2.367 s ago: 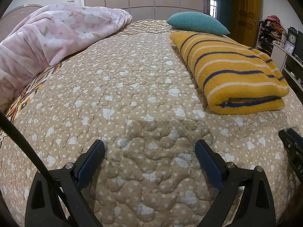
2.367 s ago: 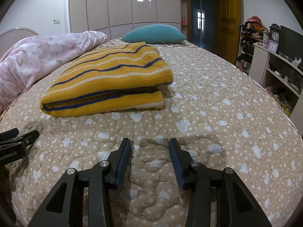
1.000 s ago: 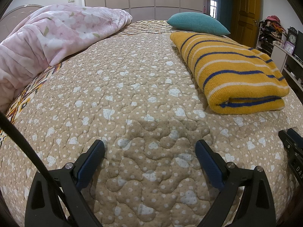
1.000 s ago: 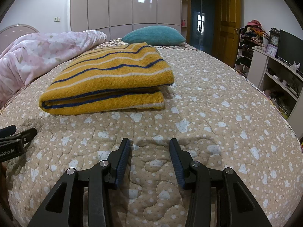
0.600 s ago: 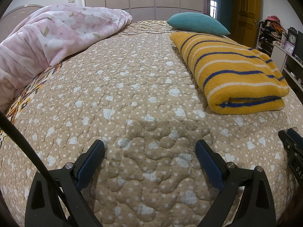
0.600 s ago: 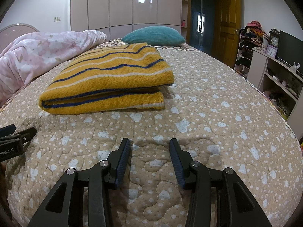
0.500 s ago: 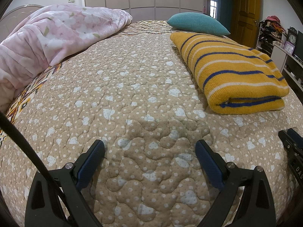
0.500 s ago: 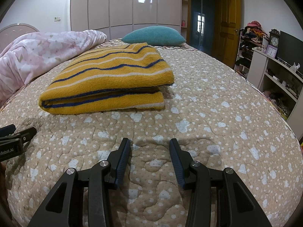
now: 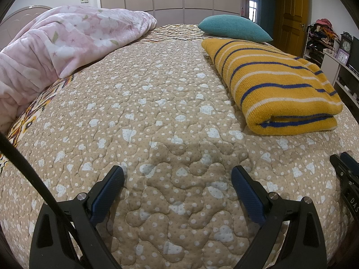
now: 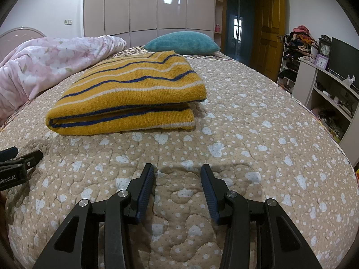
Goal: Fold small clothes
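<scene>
Far left of your left wrist view: pink floral duvet (image 9: 67,42) bunched along the bed's left side, lying over a patterned sheet edge. A black cable (image 9: 44,192) crosses the lower left corner.

Your left gripper (image 9: 177,179) hovers low over the tan quilted bedspread (image 9: 157,103); its blue-padded fingers are spread wide with only quilt between them, gripping nothing.

Right of centre in that view: the folded yellow sweater (image 9: 276,83) with blue and white stripes lies flat on the bedspread, fold edge facing you, well apart from both tools. A teal pillow (image 9: 233,29) sits just behind it, near the head of the bed. At the right edge you see the tip of your right gripper (image 9: 346,168).

Right wrist view, left to right: the left tool's tip shows at the left edge; the sweater (image 10: 130,94) lies ahead and left of centre, folded into layers; the right gripper (image 10: 177,179) is low over the quilt, fingers apart with a moderate gap, empty. Further right: a yellow wooden door (image 10: 269,42) and a white shelf unit (image 10: 325,87) carrying a clock (image 10: 325,48).
</scene>
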